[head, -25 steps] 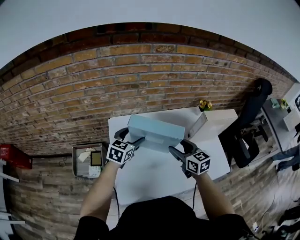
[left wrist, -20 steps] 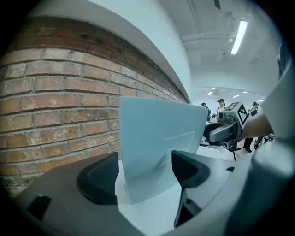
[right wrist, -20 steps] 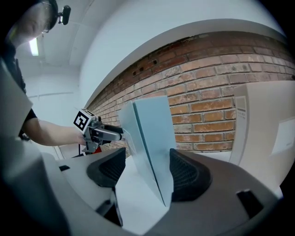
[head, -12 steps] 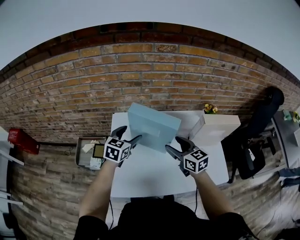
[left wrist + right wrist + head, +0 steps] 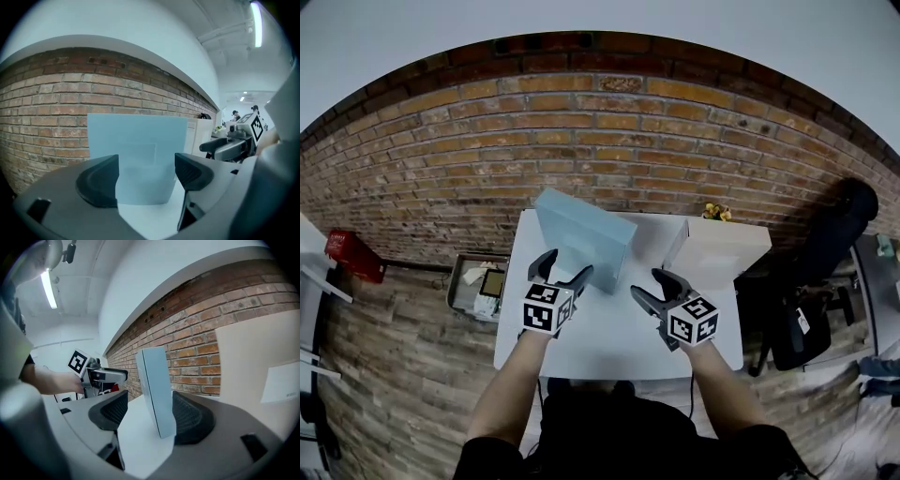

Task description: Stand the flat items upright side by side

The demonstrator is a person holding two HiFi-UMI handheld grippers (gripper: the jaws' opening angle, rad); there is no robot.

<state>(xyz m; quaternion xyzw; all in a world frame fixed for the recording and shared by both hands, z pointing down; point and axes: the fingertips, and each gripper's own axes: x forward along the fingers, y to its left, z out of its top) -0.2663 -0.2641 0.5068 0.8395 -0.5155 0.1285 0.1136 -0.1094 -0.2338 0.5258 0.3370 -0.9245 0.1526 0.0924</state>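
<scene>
My left tongs [image 5: 565, 270] sit at the lower centre-left of the head view. Their jaws stand apart with nothing pressed between them. In the left gripper view the pale blue box [image 5: 136, 145] fills the middle of the frame beyond the jaws. It stands upright on the white table [image 5: 609, 333], its broad face towards me, and neither pad touches it.

My right tongs [image 5: 649, 286] are just right of centre in the head view, also spread wide and holding nothing. The right gripper view shows the blue box edge-on in the middle of the frame. It is a thin upright slab just beyond the jaws, clear of both pads.

In the head view the blue box stands at the upper left of the tabletop, near the brick wall [image 5: 581, 141]. A white box [image 5: 717, 253] stands upright at the upper right of the table, apart from the blue one, with bare table between them. Small yellow flowers [image 5: 711, 212] show just above the white box.
</scene>
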